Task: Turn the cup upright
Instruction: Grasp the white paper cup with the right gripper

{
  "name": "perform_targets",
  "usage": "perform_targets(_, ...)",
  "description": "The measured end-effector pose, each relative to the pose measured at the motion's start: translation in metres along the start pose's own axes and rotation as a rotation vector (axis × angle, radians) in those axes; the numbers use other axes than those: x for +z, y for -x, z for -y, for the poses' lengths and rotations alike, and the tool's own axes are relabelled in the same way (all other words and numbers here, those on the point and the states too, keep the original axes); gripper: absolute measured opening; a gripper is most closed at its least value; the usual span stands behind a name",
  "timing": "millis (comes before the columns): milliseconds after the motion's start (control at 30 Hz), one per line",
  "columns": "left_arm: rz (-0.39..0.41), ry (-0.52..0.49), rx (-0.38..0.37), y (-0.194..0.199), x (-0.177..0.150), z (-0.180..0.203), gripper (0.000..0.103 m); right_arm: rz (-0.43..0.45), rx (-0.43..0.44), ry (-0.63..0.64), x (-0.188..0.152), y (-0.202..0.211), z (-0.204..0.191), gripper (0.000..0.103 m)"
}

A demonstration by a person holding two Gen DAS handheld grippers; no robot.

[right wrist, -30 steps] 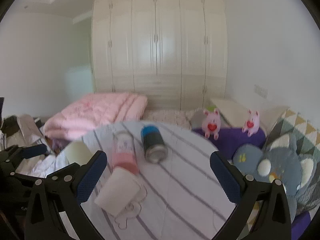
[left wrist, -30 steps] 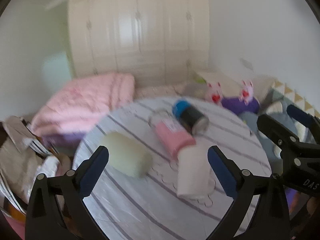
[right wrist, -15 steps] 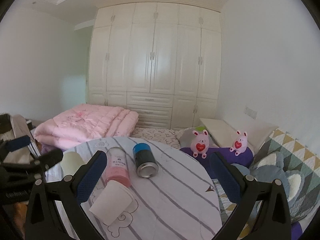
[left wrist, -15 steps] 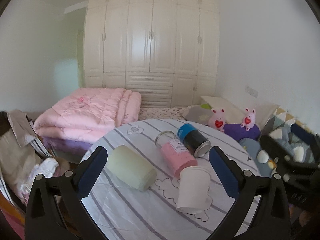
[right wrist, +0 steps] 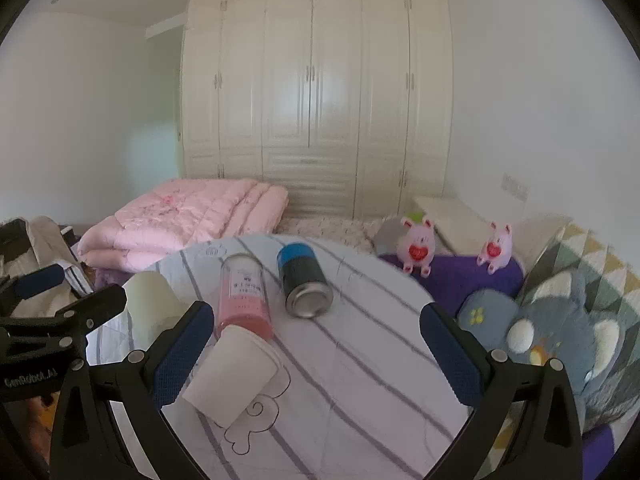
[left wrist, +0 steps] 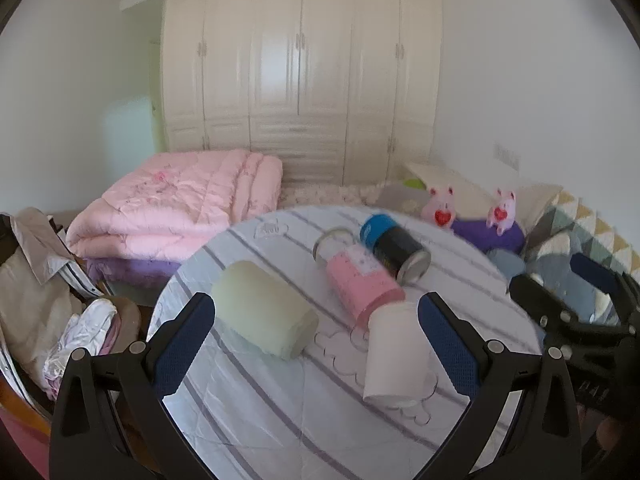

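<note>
- Both hand-held grippers are spread wide with nothing between the pads: the left hand-held gripper [left wrist: 316, 336] hangs over the near part of the table [left wrist: 280, 408], and the right hand-held gripper [right wrist: 316, 344] hangs beside it, its black frame showing at the right edge of the left wrist view.
- Just ahead of the left hand-held gripper, close inside its right finger, lies the white cup [left wrist: 396, 350] on its side, mouth toward the camera and base pointing away; from the right hand-held gripper it sits low and just inside the left finger [right wrist: 234, 376].
- Its far end touches or nearly touches the pink bottle [left wrist: 360, 284]; beyond that lies the blue-capped can [left wrist: 394, 250], and a pale green cup [left wrist: 262, 314] lies on its side just inside the left finger.
- Which cup the task means cannot be told for certain; the white cup looks the likelier one, being nearest both tools.
- The step in hand seems to be the approach, with no contact yet.
- To do it well, one hand-held gripper should come down with its pads straddling the cup's wall across its width, near the middle, and close gently, since a thin cup would probably crush or squirt out.
- It should then lift a little before rotating, so the rim does not drag on the cloth or knock the pink bottle.
- The cup should be set base down on a flat stripe of cloth, clear of its neighbours.
</note>
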State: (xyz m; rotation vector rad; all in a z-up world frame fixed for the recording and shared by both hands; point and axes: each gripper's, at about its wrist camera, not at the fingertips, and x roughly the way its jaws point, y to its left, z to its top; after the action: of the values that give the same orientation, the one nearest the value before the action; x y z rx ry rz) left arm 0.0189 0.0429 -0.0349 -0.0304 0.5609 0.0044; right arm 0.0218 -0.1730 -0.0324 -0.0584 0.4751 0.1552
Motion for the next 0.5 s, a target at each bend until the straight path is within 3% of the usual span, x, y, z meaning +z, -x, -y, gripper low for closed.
perform_targets(133,-0.094,-0.046,-0.008,-0.020,-0.009,0.007,0.103,-0.089,0.020,-0.072,-0.005,-0.019,0.011,0.103)
perform_targets(267,-0.138,-0.104,0.011,-0.034,-0.015,0.016,0.103,-0.177,0.052,-0.130,-0.010,-0.037,0.017,0.103)
perform_targets(500,-0.181,-0.114,0.015,-0.052,-0.018,0.010,0.103,-0.395,0.237,-0.239,-0.019,-0.090,0.003,0.103)
